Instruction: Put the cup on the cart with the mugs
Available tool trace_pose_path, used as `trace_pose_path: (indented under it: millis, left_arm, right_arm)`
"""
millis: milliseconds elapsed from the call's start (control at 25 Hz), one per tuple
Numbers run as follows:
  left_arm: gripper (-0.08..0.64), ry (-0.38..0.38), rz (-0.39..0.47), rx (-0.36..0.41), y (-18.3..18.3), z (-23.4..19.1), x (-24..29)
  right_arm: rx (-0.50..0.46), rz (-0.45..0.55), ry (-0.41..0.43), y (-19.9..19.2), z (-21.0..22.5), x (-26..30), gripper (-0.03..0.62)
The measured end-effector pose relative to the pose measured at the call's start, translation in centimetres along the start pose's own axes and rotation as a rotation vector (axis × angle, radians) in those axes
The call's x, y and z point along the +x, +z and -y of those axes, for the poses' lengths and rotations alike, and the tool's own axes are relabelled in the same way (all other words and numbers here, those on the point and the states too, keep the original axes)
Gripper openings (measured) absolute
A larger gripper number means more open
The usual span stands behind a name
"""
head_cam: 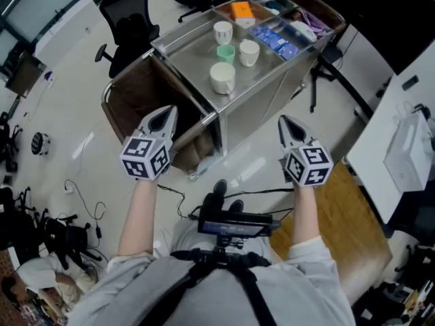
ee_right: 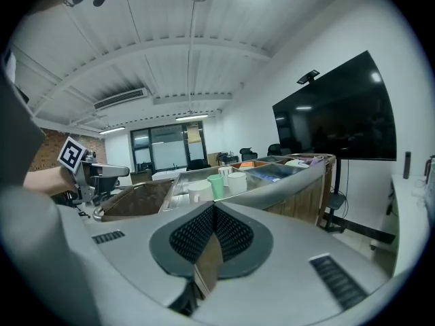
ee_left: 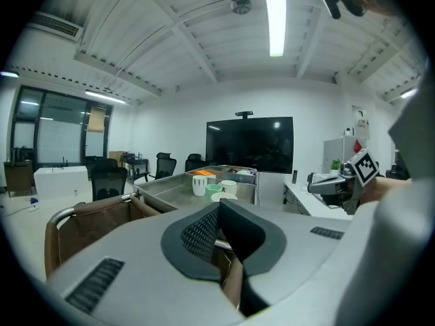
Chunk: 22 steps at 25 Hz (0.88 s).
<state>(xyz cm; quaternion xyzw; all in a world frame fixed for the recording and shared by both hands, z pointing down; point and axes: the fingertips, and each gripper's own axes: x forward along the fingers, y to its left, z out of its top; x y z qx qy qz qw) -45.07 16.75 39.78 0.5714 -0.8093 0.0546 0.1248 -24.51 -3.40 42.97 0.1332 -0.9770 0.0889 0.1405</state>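
Observation:
A steel cart [head_cam: 183,53] stands ahead of me. On its top tray a small green cup [head_cam: 225,53] sits among three white mugs: one behind [head_cam: 223,32], one to the right [head_cam: 249,52], one in front [head_cam: 222,77]. My left gripper [head_cam: 165,116] hovers short of the cart's near left corner, shut and empty. My right gripper [head_cam: 285,124] is level with it off the near right corner, jaws also shut on nothing. The left gripper view shows closed pads [ee_left: 204,233] with the green cup [ee_left: 213,190] far beyond. In the right gripper view the green cup [ee_right: 216,185] stands past the closed pads [ee_right: 194,233].
A brown bag [head_cam: 139,100] hangs on the cart's left end. Bins at the cart's far end hold an orange item [head_cam: 240,9] and blue packets [head_cam: 275,38]. Office chairs [head_cam: 129,19] stand behind, a white desk [head_cam: 401,134] at the right, and cables [head_cam: 81,202] lie on the floor at the left.

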Motion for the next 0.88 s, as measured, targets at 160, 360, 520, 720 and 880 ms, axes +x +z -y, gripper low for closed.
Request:
trace_pose_path:
  millis: [160, 360, 520, 720, 880]
  left_arm:
    - [0.003, -0.003, 0.001, 0.001, -0.4, 0.7, -0.3]
    - [0.003, -0.007, 0.000, 0.008, -0.6, 1.6, -0.8]
    - [0.003, -0.006, 0.000, 0.005, -0.8, 1.7, -1.0]
    - [0.003, -0.007, 0.003, 0.001, -0.9, 1.8, -1.6]
    - [0.003, -0.006, 0.008, -0.007, -1.2, 1.5, -1.7]
  right_arm:
    - [-0.004, -0.001, -0.005, -0.2, 0.1, -0.7, 0.000]
    - [-0.007, 0.001, -0.013, -0.4, 0.3, -1.6, 0.000]
    - [-0.009, -0.003, -0.015, -0.8, 0.4, -1.6, 0.000]
    - [-0.017, -0.008, -0.012, -0.9, 0.0, -1.8, 0.000]
    - [-0.028, -0.010, -0.013, -1.1, -0.2, -1.4, 0.000]
